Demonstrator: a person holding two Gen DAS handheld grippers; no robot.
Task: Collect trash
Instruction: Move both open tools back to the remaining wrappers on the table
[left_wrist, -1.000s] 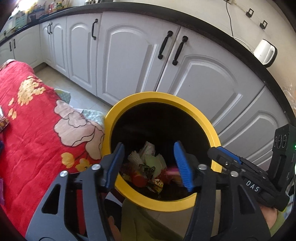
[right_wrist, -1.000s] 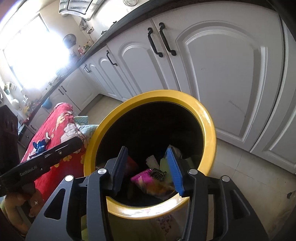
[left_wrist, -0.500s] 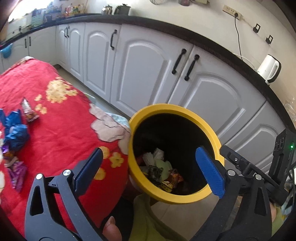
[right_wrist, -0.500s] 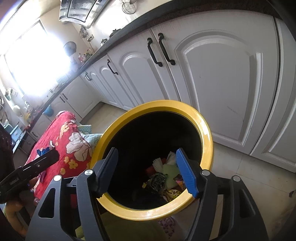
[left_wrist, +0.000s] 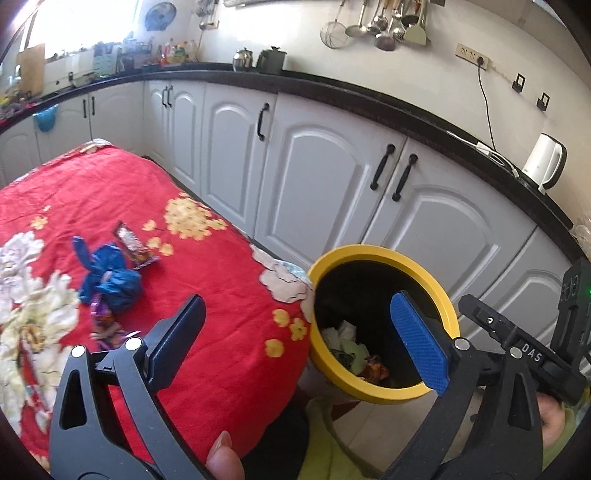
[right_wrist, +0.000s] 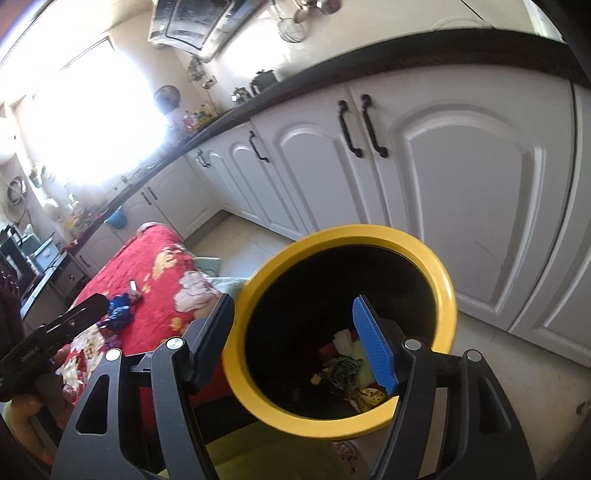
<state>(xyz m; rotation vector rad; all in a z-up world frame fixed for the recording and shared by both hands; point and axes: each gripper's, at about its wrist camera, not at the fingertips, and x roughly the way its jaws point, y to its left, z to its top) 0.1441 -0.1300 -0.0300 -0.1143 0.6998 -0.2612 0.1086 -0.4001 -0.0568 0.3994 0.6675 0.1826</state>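
Observation:
The yellow-rimmed black bin (left_wrist: 384, 254) stands on the floor beside the red floral cloth (left_wrist: 221, 277), with several wrappers (left_wrist: 351, 347) at its bottom. My left gripper (left_wrist: 295, 299) is wide open and empty, straddling the cloth's edge and the bin. On the cloth lie a crumpled blue wrapper (left_wrist: 110, 277), a brown one (left_wrist: 131, 243) and a purple one (left_wrist: 105, 325). Above the bin (right_wrist: 347, 232) hangs my right gripper (right_wrist: 291, 301), open, with nothing between its fingers. The trash (right_wrist: 343, 365) shows below it.
White cabinets (left_wrist: 325, 177) with black handles run behind the bin under a dark counter. A white kettle (left_wrist: 543, 166) stands on the counter at right. A person's thumb (left_wrist: 221, 458) and yellow-green clothing show at the bottom edge.
My left gripper opened wide, rose and swung left from over the bin toward the cloth. The right gripper's jaws widened and it lifted; the pink wrapper between its fingers is gone.

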